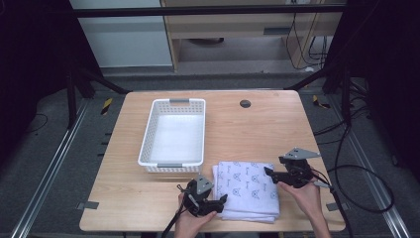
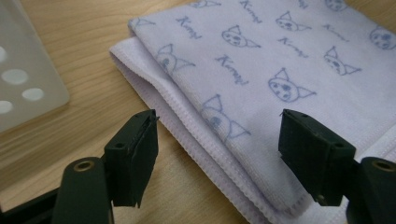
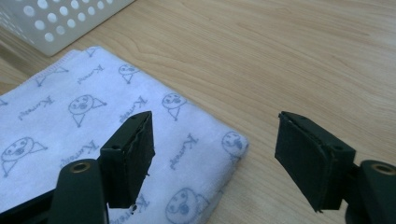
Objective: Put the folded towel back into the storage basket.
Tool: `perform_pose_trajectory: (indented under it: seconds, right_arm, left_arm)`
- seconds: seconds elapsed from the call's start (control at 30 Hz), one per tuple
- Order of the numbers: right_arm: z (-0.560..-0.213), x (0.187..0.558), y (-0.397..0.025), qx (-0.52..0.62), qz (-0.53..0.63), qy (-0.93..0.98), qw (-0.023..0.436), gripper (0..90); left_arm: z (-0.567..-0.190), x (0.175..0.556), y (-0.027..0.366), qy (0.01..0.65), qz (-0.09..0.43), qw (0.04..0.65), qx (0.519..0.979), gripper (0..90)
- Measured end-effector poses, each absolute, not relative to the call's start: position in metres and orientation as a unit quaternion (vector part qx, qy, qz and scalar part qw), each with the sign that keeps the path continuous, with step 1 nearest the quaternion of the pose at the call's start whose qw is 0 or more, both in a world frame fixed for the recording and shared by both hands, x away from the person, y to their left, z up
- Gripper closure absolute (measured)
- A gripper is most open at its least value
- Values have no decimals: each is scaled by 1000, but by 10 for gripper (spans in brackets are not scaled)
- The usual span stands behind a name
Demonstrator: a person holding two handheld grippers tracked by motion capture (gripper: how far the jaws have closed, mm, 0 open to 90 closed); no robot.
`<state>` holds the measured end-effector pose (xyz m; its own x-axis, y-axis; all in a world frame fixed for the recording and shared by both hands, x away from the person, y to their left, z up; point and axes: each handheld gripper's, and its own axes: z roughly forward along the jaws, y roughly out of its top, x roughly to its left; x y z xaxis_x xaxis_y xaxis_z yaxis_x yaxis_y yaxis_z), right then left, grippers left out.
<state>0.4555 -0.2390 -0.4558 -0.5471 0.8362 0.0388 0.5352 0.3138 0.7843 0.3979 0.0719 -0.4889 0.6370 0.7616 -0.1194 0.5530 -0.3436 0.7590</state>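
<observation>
The wooden table [image 1: 247, 144] takes the middle of the high view, and the white basket [image 1: 174, 134] stands left of centre on it. The folded towel [image 1: 247, 188] with a blue print lies at lower centre, just below the basket. My left gripper [image 1: 224, 199] is at its lower left corner and my right gripper [image 1: 268, 172] at its right edge. Both have jaws wide apart and hold nothing.
</observation>
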Motion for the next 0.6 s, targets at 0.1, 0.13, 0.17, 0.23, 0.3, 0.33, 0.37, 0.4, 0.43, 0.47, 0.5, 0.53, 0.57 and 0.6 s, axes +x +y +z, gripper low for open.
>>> perform_pose_trajectory:
  seconds: [0.1, 0.13, 0.17, 0.23, 0.3, 0.33, 0.37, 0.4, 0.43, 0.47, 0.5, 0.53, 0.57, 0.6]
  right_arm:
    - [-458, 456, -237, 432, 389, 791, 189, 294]
    - [-459, 455, -237, 432, 388, 792, 187, 296]
    - [-460, 455, -235, 433, 387, 793, 184, 298]
    - [-462, 456, -234, 430, 385, 796, 182, 300]
    - [-463, 456, -232, 430, 384, 797, 179, 305]
    - [-463, 456, -232, 430, 385, 797, 178, 306]
    - [-464, 456, -232, 431, 383, 798, 177, 307]
    - [-464, 456, -231, 430, 381, 799, 178, 307]
    - [-464, 456, -231, 430, 381, 799, 177, 308]
    - [-465, 456, -231, 430, 381, 799, 177, 310]
    - [-466, 456, -231, 431, 383, 798, 177, 315]
    - [-468, 455, -232, 431, 394, 793, 176, 327]
    - [-469, 455, -233, 435, 400, 789, 166, 326]
    - [-471, 456, -236, 442, 398, 787, 162, 327]
  left_arm:
    - [-492, 398, 71, 409, 126, 403, 809, 272]
    - [-493, 398, 71, 409, 126, 402, 809, 271]
    - [-493, 398, 71, 409, 126, 401, 810, 271]
    - [-494, 398, 70, 409, 127, 400, 811, 269]
    - [-495, 397, 70, 410, 128, 400, 810, 266]
    - [-496, 397, 70, 410, 128, 400, 810, 264]
    - [-496, 397, 70, 410, 128, 400, 810, 262]
    - [-497, 397, 70, 411, 128, 400, 809, 260]
    - [-498, 397, 70, 410, 128, 399, 810, 260]
    - [-498, 397, 70, 410, 130, 398, 810, 257]
    - [-499, 397, 69, 411, 131, 398, 810, 255]
    - [-499, 397, 69, 410, 130, 396, 811, 253]
    - [-499, 397, 69, 410, 131, 395, 812, 253]
    - [-499, 397, 69, 410, 132, 394, 812, 252]
